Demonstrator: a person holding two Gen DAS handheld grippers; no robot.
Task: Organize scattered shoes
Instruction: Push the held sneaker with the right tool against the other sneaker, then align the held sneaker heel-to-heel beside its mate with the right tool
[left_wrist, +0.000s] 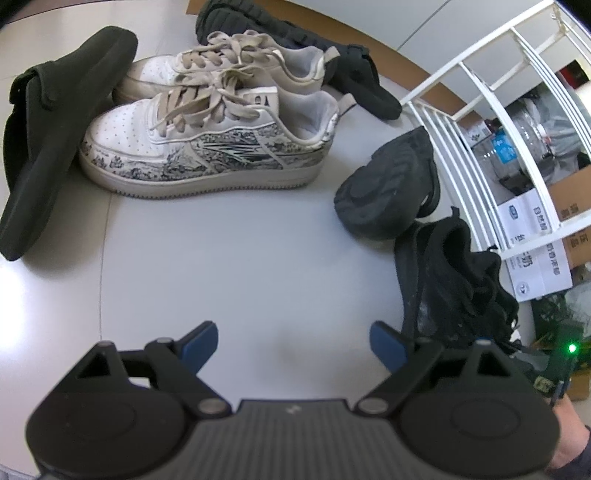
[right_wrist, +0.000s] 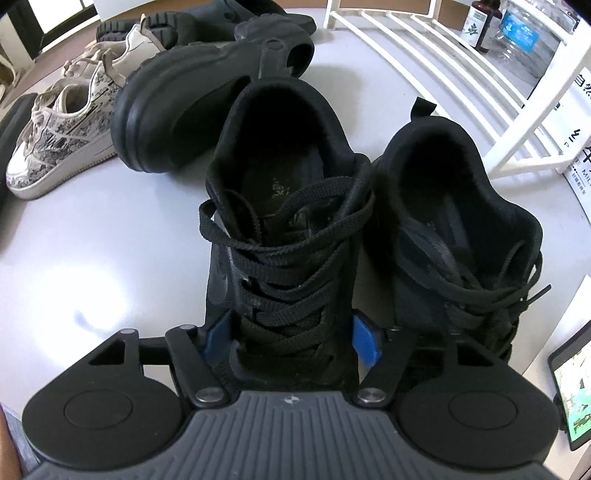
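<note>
Black lace-up sneaker standing upright on the pale counter, heel away from the camera, laces loose over the tongue. Straddled across its laced forefoot by the right tongs; blue pads right against both flanks of the upper, but whether actually pinching or only touching cannot be told. Just beside it on the right, its mate, a second black sneaker, parallel and nearly touching. Behind the pair, a black clog tipped on its side, chunky sole toward the left. Further left, a white sneaker with dark landscape print, its partner behind it, and more dark footwear at the far edge. White wire rack to the upper right, a clear water bottle beyond it.

Seen from the left wrist: left tongs spread wide above bare counter, nothing between the blue pads. Printed white sneakers side by side ahead, a dark green slipper leaning at their left, another dark slipper behind them. Tipped clog and black sneakers at the right, next to the rack.
</note>
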